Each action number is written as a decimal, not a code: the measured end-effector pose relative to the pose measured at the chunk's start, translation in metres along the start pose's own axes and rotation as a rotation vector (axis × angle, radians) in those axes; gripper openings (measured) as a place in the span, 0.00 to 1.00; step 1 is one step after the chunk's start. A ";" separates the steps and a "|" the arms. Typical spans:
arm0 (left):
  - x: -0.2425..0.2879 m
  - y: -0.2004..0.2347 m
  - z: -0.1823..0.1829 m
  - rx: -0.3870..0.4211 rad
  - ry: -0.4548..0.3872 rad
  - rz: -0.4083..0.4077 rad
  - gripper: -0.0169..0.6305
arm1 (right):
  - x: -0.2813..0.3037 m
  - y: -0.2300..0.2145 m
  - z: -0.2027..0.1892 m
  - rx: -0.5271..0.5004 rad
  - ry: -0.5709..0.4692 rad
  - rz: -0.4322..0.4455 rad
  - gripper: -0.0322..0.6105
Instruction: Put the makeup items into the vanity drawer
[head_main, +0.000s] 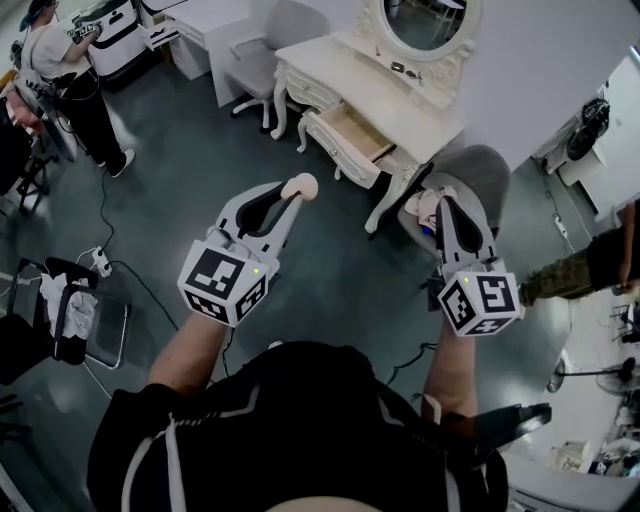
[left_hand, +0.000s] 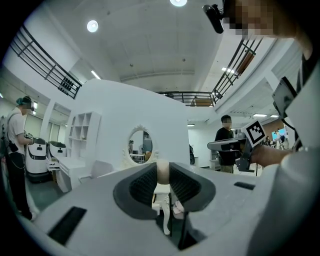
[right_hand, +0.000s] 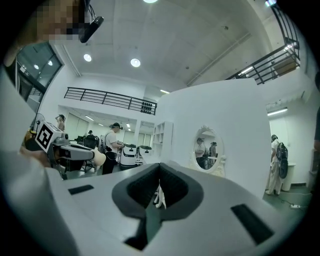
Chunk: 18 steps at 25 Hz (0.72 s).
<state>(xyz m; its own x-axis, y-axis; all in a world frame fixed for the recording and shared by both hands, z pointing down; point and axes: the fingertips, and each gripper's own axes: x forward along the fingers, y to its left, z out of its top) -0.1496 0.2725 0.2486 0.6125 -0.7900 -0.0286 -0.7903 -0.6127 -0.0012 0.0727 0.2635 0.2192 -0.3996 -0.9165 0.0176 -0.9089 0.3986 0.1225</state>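
My left gripper (head_main: 293, 196) is shut on a beige makeup sponge (head_main: 303, 186), held up over the dark floor short of the white vanity (head_main: 400, 100). In the left gripper view the sponge (left_hand: 163, 171) sits pinched between the dark pads. The vanity's drawer (head_main: 352, 132) stands pulled open under the oval mirror (head_main: 425, 22). My right gripper (head_main: 446, 212) hangs with its jaws together and nothing in them, above a grey chair (head_main: 485, 172) whose seat holds a few small makeup items (head_main: 425, 207). From the right gripper view the sponge (right_hand: 99, 159) shows at the left.
A second grey chair (head_main: 268, 58) stands left of the vanity. A person (head_main: 62, 62) works at the far left, another person's leg (head_main: 575, 272) shows at the right. A black chair with cloth (head_main: 60, 312) and a power strip (head_main: 98, 262) with cable lie on the floor to the left.
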 end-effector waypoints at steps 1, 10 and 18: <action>-0.003 0.004 -0.001 0.000 -0.001 -0.003 0.15 | 0.002 0.004 -0.001 0.000 0.002 -0.005 0.06; -0.003 0.033 -0.004 -0.010 -0.003 0.017 0.15 | 0.031 0.008 -0.005 0.016 0.021 -0.020 0.06; 0.037 0.055 -0.013 0.004 0.027 0.063 0.15 | 0.091 -0.017 -0.015 0.045 0.000 0.040 0.06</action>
<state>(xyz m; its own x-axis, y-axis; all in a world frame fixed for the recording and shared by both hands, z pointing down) -0.1702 0.2092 0.2601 0.5618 -0.8273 -0.0018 -0.8273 -0.5618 -0.0040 0.0535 0.1731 0.2339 -0.4361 -0.8997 0.0217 -0.8965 0.4364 0.0768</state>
